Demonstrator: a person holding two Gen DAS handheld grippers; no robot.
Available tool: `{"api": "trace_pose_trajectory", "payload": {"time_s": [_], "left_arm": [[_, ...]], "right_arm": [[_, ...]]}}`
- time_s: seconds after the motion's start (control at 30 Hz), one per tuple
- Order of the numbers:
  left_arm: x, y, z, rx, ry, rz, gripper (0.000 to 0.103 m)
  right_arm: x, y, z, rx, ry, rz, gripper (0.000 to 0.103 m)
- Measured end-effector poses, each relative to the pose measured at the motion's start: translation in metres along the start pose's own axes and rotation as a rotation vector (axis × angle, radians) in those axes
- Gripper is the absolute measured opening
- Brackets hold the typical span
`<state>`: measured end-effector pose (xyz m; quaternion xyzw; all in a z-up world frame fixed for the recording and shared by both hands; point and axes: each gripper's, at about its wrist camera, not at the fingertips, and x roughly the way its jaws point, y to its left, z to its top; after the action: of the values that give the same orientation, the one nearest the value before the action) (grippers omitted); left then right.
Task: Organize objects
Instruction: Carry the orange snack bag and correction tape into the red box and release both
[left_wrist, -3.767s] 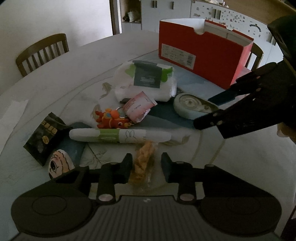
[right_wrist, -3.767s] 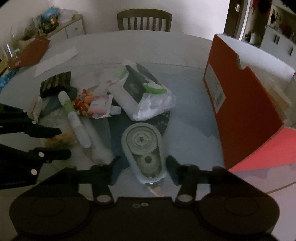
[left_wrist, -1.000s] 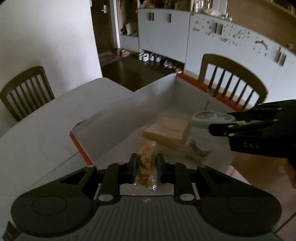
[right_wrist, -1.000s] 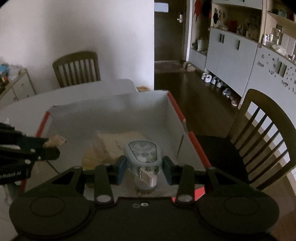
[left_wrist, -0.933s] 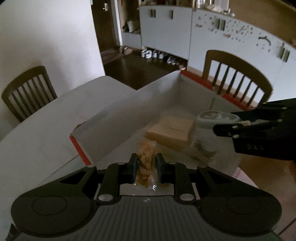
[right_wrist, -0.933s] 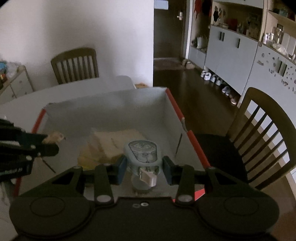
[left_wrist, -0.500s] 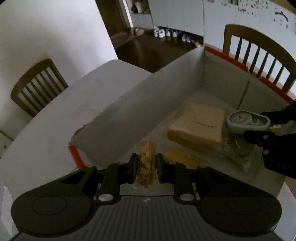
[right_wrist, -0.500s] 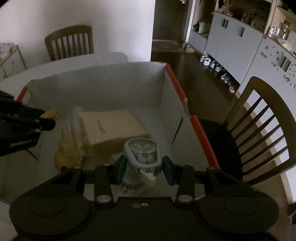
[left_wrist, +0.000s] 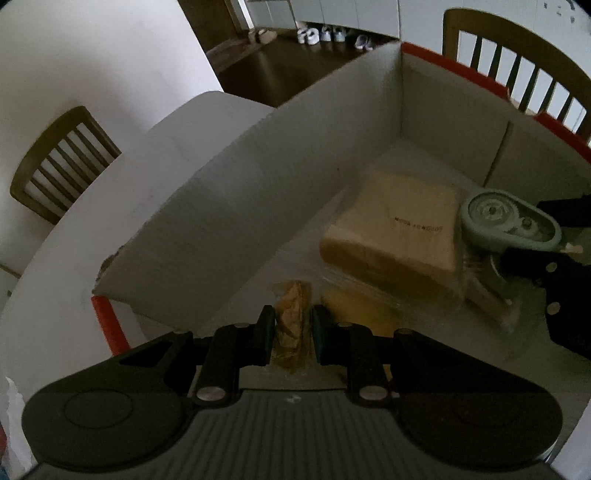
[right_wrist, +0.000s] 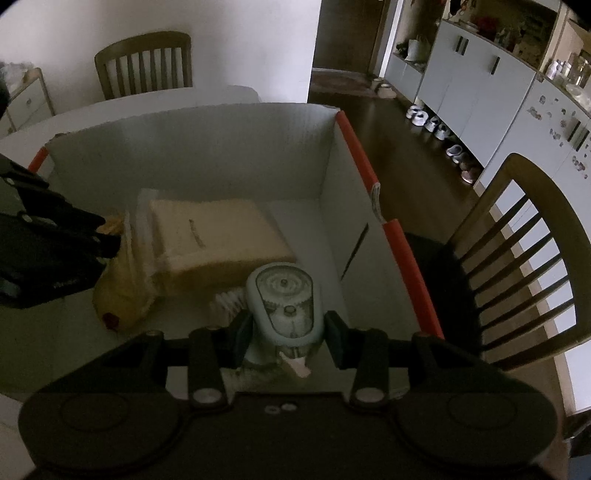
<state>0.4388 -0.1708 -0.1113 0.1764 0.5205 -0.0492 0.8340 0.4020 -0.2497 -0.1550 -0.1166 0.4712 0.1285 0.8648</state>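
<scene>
Change: both grippers have sunk from above the box rim to down among its contents since a second ago; each carries the same thing as then
Table (left_wrist: 122, 192): white, round-edged, bearing the box; wooden chairs stand around it, one at the far left (left_wrist: 55, 166) and one just behind the box's right wall (right_wrist: 517, 258)
Box (left_wrist: 258, 184): open cardboard box, white inside, red along its rim, standing on the table
Tan packet (right_wrist: 218, 236): flat, plastic-wrapped block lying on the box floor, the biggest thing inside, between the two grippers
Yellow bag (right_wrist: 123, 291): crumpled, on the box floor touching the tan packet's left end, directly below the left gripper
Left gripper (left_wrist: 293, 326): jaws closed tight on a snack packet (left_wrist: 291, 325), small and clear with orange-brown pieces, held inside the box near its left wall
Right gripper (right_wrist: 288, 332): jaws partly apart and pressed on both sides of the tape dispenser (right_wrist: 284, 299), pale green with gear wheels showing, held low in the box beside the tan packet
Small white thing (right_wrist: 227, 299): ribbed, half hidden behind the tape dispenser; cannot tell what it is
Left view only: the print on the tan packet's top and the outer red corner of the box
Right view only: the yellow bag's full shape, the cabinets (right_wrist: 461, 74) and shoes along the floor
</scene>
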Motion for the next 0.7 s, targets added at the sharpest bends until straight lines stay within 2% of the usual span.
{"api": "trace_pose_trajectory", "payload": {"time_s": [0.13,0.47,0.53,0.57,0.6,0.67,0.7], "left_arm": [[0.0,-0.006,0.003,-0.001,0.016,-0.002,0.02],[-0.003,-0.004,0.005,-0.001,0.028,0.0,0.022],[-0.005,-0.003,0.004,-0.008,0.026,0.003,0.028],[-0.006,-0.002,0.004,-0.014,0.026,0.006,0.035],[-0.008,-0.001,0.003,-0.022,0.027,0.01,0.047],[-0.011,0.0,0.002,-0.027,0.019,0.01,0.065],[-0.014,0.001,0.001,-0.028,0.01,0.003,0.066]], "right_arm": [[0.0,0.002,0.0,-0.01,0.008,0.002,0.042],[-0.005,0.0,-0.003,-0.035,0.003,0.019,0.053],[-0.007,0.001,-0.003,-0.036,0.0,0.024,0.054],[-0.008,0.001,-0.003,-0.036,-0.003,0.026,0.056],[-0.01,0.001,-0.003,-0.037,-0.006,0.027,0.057],[-0.013,0.001,-0.004,-0.037,-0.014,0.029,0.06],[-0.014,0.001,-0.004,-0.035,-0.018,0.032,0.061]]}}
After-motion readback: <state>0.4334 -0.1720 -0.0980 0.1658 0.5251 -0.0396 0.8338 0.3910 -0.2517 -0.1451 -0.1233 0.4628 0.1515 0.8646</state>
